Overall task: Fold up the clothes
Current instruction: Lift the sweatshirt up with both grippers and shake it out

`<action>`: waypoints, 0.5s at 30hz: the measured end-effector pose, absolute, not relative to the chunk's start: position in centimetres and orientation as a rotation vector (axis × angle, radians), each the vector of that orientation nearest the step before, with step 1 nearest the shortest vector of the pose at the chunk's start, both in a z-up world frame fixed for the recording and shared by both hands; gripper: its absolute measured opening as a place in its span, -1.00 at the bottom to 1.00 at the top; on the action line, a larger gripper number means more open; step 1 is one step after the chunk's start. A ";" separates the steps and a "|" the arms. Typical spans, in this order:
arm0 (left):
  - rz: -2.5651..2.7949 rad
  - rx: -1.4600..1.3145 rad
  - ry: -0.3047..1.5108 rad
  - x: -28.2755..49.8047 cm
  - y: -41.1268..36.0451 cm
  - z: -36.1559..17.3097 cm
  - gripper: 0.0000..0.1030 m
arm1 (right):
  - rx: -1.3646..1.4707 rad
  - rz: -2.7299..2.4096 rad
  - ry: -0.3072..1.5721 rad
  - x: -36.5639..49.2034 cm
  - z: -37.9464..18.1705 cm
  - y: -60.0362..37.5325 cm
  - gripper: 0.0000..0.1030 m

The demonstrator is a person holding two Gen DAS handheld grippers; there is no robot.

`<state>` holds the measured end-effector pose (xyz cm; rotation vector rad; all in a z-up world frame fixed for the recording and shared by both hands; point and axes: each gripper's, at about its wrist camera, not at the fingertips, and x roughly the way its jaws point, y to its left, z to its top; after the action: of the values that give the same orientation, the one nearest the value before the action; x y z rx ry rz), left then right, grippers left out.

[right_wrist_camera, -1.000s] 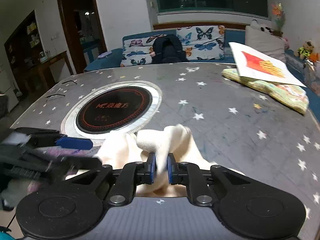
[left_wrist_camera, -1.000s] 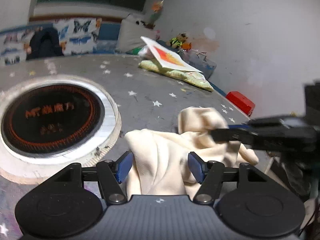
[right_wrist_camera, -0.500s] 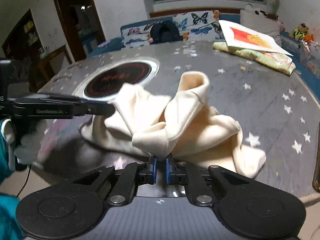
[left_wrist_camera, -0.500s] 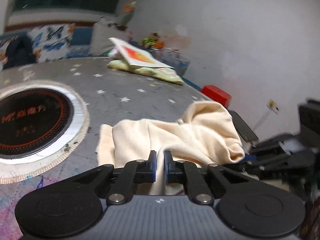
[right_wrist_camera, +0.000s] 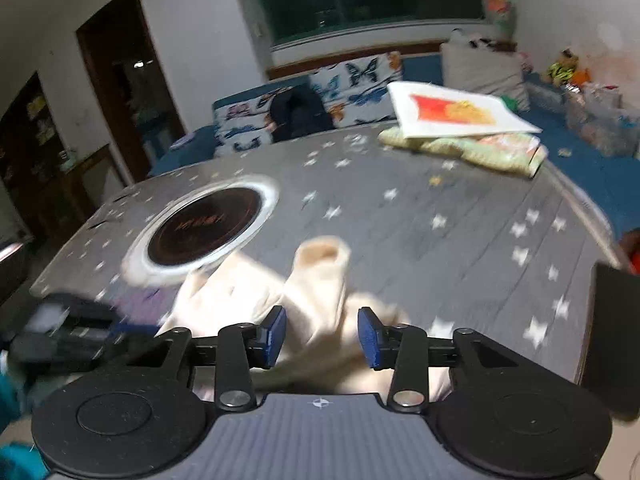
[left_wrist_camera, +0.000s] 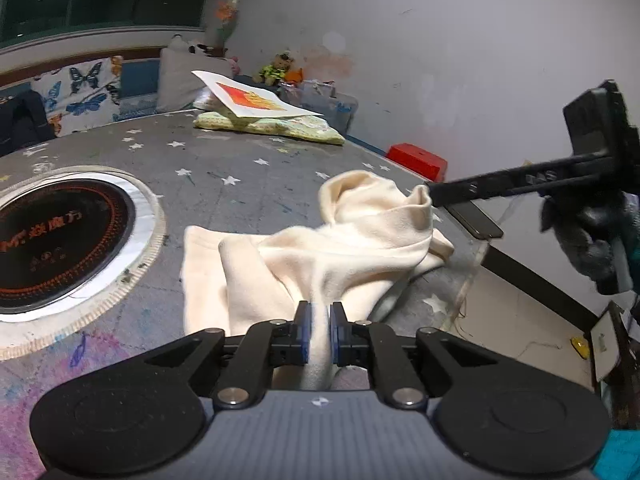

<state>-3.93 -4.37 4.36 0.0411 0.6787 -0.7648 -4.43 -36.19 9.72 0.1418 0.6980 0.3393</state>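
A grey star-speckled tabletop fills the room's foreground. The cream garment lies bunched just right of the round hotplate. My left gripper pinches a fold; my right gripper, jaws just opening, has released its cloth. I judge I'm regrasping: next, find a corner beside the hotplate.

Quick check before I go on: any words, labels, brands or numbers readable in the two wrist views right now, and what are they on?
Round black cooktop disc set in the star-patterned grey table: a line of orange characters across its middle, too blurred to quote; smaller marks below, unreadable.
White card with a red and orange picture: no legible text.
Small white framed sign by the floor at right: too small to read.
Nothing else carries writing.
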 end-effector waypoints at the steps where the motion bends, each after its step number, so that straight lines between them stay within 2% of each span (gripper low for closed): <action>1: -0.753 0.034 0.671 -3.8 -4.2 4.6 -0.76 | 0.139 0.332 0.693 -3.6 9.8 -36.2 -0.15; 5: -0.709 0.002 0.646 -2.9 -3.2 5.8 -0.25 | 0.170 0.350 0.727 -0.2 9.0 -35.6 -0.15; 6: -0.696 -0.001 0.642 -2.7 -3.0 5.9 -0.21 | 0.185 0.356 0.736 0.7 8.7 -35.5 -0.15; 9: -0.649 -0.031 0.677 -0.8 -2.8 5.8 -0.11 | 0.233 0.359 0.758 2.4 7.9 -35.4 -0.15; 13: -0.610 -0.065 0.754 1.6 -3.1 4.9 -0.11 | 0.288 0.355 0.816 3.3 6.4 -35.4 -0.16; 15: -0.611 -0.065 0.792 2.4 -3.7 4.1 -0.22 | 0.249 0.362 0.833 3.1 6.0 -35.0 -0.24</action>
<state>2.39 -3.69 4.08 -0.0650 0.7915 -0.6111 3.07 -34.95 6.00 0.2492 0.8331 0.3621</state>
